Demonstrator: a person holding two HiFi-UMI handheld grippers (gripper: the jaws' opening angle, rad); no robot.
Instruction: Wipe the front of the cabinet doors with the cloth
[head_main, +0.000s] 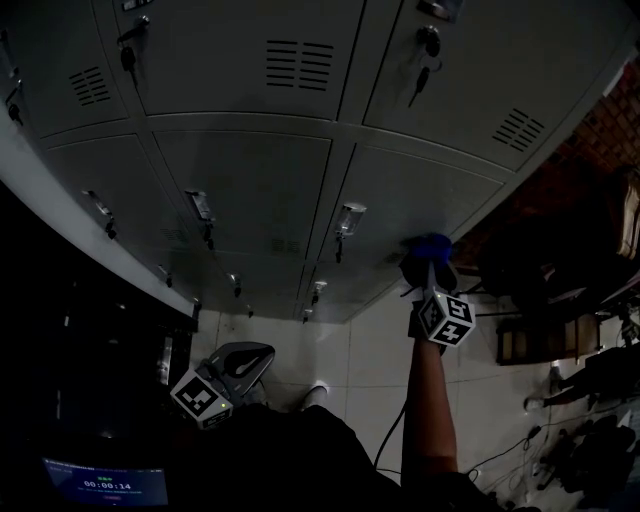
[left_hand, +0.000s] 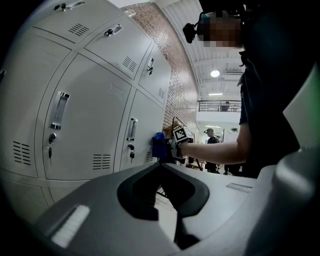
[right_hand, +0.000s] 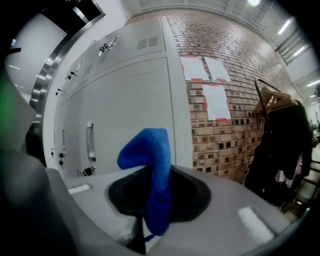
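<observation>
The blue cloth (head_main: 431, 246) is pressed against a grey cabinet door (head_main: 400, 195) at the right of the lower row. My right gripper (head_main: 430, 272) is shut on it, held out at arm's length with its marker cube below. In the right gripper view the cloth (right_hand: 154, 172) sticks up from between the jaws, and the door (right_hand: 127, 112) stands just beyond it. My left gripper (head_main: 238, 362) hangs low at the left, away from the doors. Its jaws meet with nothing between them (left_hand: 161, 165). The left gripper view shows the cloth (left_hand: 158, 145) against the door.
Grey locker doors (head_main: 240, 190) with handles, keys and vents fill the wall. A brick wall (right_hand: 220, 125) with taped papers (right_hand: 216, 100) adjoins them at the right, and a coat rack (right_hand: 280, 145) stands beyond. Cables and bags (head_main: 580, 440) lie on the tiled floor.
</observation>
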